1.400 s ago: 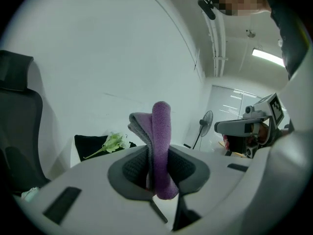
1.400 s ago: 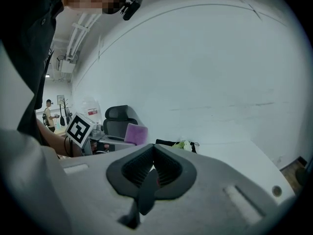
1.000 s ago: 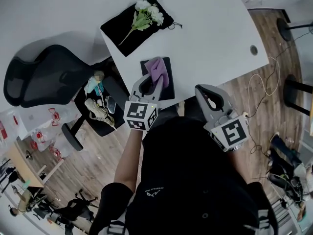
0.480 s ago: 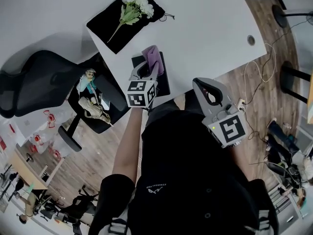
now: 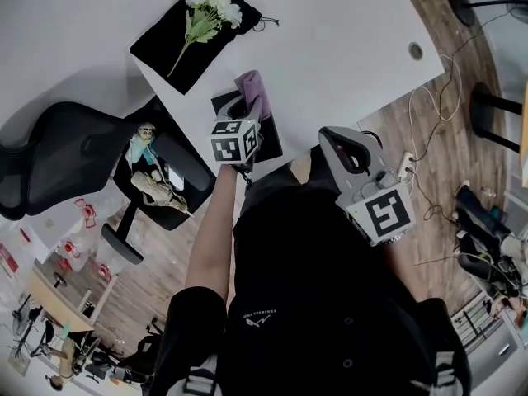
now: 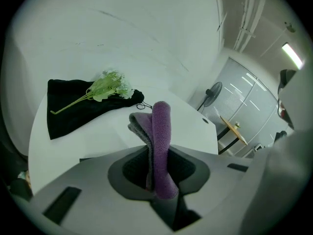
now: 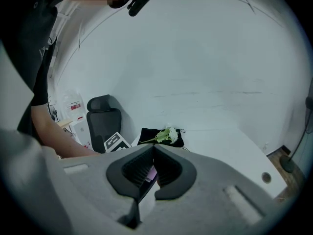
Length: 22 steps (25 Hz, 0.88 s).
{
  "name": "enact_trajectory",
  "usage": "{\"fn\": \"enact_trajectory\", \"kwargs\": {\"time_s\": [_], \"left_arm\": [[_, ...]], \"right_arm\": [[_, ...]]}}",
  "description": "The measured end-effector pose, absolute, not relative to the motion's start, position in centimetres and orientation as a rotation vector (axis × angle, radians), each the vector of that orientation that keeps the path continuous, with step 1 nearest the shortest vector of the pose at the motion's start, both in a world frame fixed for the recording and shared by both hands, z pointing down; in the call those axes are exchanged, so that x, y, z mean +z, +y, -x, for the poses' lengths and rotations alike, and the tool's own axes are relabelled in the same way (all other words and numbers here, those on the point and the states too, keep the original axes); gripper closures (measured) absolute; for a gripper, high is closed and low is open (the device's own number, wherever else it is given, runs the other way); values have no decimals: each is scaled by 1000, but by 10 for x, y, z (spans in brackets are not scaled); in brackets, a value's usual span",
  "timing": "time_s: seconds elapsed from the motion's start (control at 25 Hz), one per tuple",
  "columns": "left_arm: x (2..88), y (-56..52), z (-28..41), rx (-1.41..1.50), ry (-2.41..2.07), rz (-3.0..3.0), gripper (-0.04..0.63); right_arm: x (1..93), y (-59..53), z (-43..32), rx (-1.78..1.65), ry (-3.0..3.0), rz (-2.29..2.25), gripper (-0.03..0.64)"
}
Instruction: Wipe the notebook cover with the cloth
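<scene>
left claw (image 6: 157, 182) is pinching the purple cloth (image 6: 161, 131), folded and sticking up out of the jaws. right claw (image 7: 152, 152) is sitting pressed together with nothing in it, hanging near the torso, off the desk (image 5: 355, 48) edge.

progress, as we're reading it: the cloth pickup is done and the cloth is hovering over the far end of the black notebook (image 5: 271, 139), which is lying flat near the desk's near edge. we're not seeing whether the cloth is touching the cover, and the cover is giving no sign of wiped or unwiped. we're assuming the wipe passes are what's left.

view differences:
- the head view is giving us the layout: notebook under the left claw, and the black pouch (image 5: 165, 44) with white flowers (image 5: 210, 2) well apart at the desk's far corner. it isn't showing the pinch.
- the left gripper view is showing the pinch clearly, but almost none of the notebook.
- the right gripper view is confirming the empty claw, and it's catching a sliver of purple and dark cover through the jaw gap.
</scene>
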State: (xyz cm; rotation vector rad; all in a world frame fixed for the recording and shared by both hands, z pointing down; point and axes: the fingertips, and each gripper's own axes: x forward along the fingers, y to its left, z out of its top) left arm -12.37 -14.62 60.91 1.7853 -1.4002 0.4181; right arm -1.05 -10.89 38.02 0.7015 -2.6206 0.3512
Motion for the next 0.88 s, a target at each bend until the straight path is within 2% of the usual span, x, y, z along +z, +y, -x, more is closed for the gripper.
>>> {"fn": "enact_trajectory", "kwargs": {"time_s": [0.88], "left_arm": [[639, -156, 125, 662, -1441, -1800, 512]], "right_arm": [[375, -99, 22, 290, -2675, -676, 612]]}}
